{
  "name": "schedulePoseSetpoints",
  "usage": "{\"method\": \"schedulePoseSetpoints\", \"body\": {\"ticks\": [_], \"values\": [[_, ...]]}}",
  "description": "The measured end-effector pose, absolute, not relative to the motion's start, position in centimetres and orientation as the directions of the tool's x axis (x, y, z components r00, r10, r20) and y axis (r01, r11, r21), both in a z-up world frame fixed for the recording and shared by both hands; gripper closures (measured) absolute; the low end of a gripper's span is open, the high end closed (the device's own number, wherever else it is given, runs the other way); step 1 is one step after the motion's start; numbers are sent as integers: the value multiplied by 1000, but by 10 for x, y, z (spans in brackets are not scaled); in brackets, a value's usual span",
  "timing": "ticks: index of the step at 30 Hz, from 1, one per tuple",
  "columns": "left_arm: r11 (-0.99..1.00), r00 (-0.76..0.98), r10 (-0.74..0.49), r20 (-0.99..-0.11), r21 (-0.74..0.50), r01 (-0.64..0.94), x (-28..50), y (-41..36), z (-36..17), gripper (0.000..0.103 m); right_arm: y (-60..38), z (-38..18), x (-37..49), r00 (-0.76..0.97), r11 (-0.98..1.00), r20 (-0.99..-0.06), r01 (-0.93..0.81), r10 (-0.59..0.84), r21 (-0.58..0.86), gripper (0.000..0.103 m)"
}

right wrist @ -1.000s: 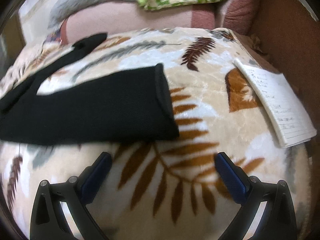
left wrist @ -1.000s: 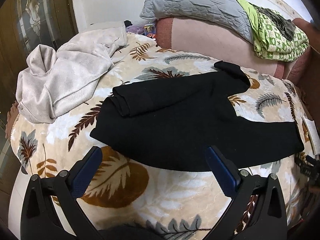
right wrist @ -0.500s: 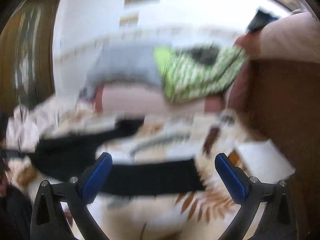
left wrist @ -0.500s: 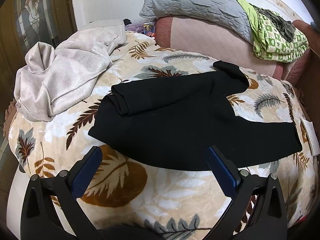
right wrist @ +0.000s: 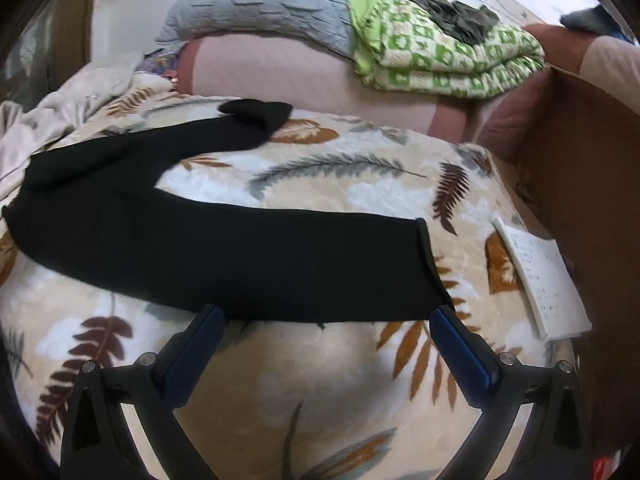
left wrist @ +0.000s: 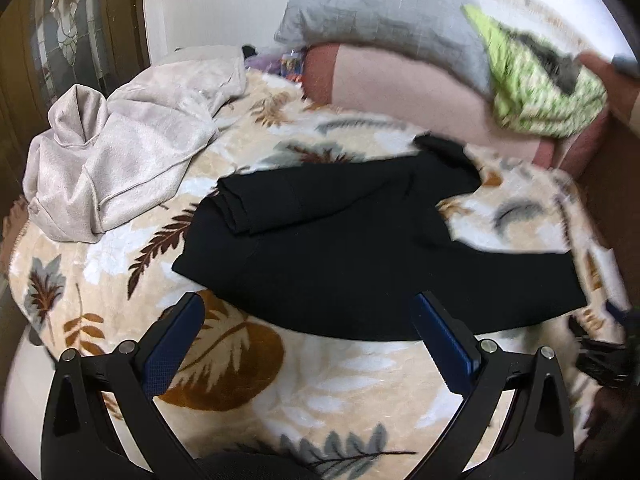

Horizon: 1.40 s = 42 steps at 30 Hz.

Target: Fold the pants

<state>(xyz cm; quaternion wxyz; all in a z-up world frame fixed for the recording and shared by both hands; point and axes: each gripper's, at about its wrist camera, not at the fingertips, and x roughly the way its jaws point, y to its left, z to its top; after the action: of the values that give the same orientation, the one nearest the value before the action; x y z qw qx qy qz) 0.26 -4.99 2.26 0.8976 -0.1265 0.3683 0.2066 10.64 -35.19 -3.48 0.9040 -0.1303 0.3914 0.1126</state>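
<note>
Black pants [left wrist: 360, 248] lie spread on a leaf-patterned blanket [left wrist: 280, 392], the waist end bunched at the left and two legs splayed to the right. In the right wrist view the pants [right wrist: 224, 256] show a near leg ending in a cuff [right wrist: 428, 264] and a far leg bent upward. My left gripper [left wrist: 308, 320] is open and empty, hovering just in front of the pants' near edge. My right gripper [right wrist: 324, 328] is open and empty, at the near leg's lower edge by the cuff.
A beige hoodie [left wrist: 120, 148] lies at the left. A grey pillow [left wrist: 384, 24] and a green checked quilt [right wrist: 448, 60] sit on a pink bolster [right wrist: 304, 80] at the back. A white notebook [right wrist: 540, 276] lies at the right by a brown wall [right wrist: 592, 184].
The right gripper swung up and away, then came back down near the near leg's cuff. The left gripper drew back slightly. The pants have not moved.
</note>
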Motion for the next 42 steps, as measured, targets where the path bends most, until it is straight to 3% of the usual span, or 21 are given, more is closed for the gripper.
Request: {"method": "schedulePoseSetpoints", "body": {"ticks": [9,12,15,20,26,30,36,42], "values": [[901,884,177,-433,-290,-323,-46,-77,69,0,-354,-28,109,688,965,-723,-230,67,-129,0],[927,934,165,-317,-272,-256,-56,-95,85,0,-356,-27,107,685,962,-723,-247,90,-115,0],[948,948,154,-278,-229,-221,-61,-109,97,0,-361,-24,106,685,965,-720,-248,110,-89,0],[960,951,151,-268,-192,-206,-66,-115,114,0,-371,-24,108,668,971,-728,-240,152,-18,0],[910,926,88,-367,-348,-224,-56,-78,117,0,-375,-23,108,662,972,-730,-233,169,15,0],[821,882,40,-469,-488,-297,-51,-24,87,0,-373,-24,109,651,971,-735,-238,188,37,1],[605,810,12,-587,-640,-473,-75,71,-2,0,-368,-25,110,627,960,-741,-263,243,93,3],[409,865,-75,-497,-806,-428,-87,132,-52,0,-373,-26,112,618,962,-744,-239,253,128,2]]}}
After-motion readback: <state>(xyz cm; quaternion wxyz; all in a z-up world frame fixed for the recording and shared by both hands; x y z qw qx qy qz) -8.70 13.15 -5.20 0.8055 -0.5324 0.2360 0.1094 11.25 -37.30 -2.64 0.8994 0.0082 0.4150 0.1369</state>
